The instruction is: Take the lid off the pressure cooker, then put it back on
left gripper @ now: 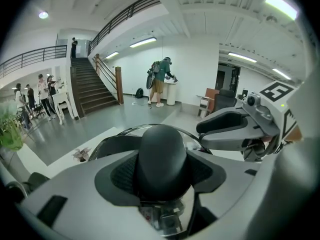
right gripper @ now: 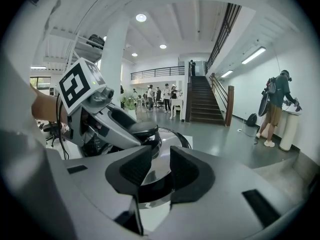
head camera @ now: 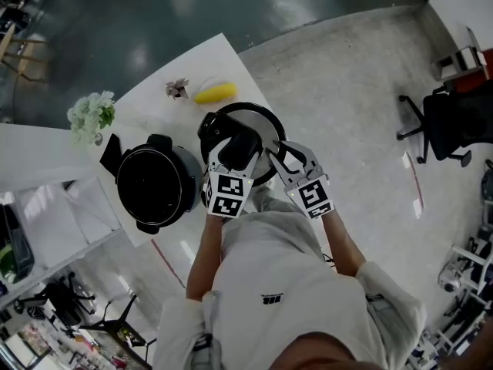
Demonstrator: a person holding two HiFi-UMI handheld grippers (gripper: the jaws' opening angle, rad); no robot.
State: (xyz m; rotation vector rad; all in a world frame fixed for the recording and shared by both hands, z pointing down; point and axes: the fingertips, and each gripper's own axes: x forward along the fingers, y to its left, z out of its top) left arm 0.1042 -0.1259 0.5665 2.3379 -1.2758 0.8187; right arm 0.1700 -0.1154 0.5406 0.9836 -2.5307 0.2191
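You are in the first step, and it is almost done. The lid [head camera: 254,119] is off the pressure cooker [head camera: 187,179] and is held in the air by both tools, near the middle of the head view. The pot stands open on the white table [head camera: 154,99], at the left of the lid and a little lower in the frame, with its dark inside showing.

Your left gripper [left gripper: 162,171] has its jaws closed on the black knob [left gripper: 162,149] on top of the lid. The pads press on both sides of the knob, so this grip looks firm. Your right gripper [right gripper: 152,171] has its jaws narrow, with the shiny edge of the lid [right gripper: 150,196] between them. They appear to pinch the rim, but this hold is smaller and I judge it the weaker one.

The next move is to bring the lid back. For this you must carry it to the left in the head view until it is centred above the open pot. Keep it level between the two tools and lower it so the rim sits evenly all around. Keep both jaws closed until the lid rests on the pot. If it comes down tilted, one side may catch on the pot's rim.
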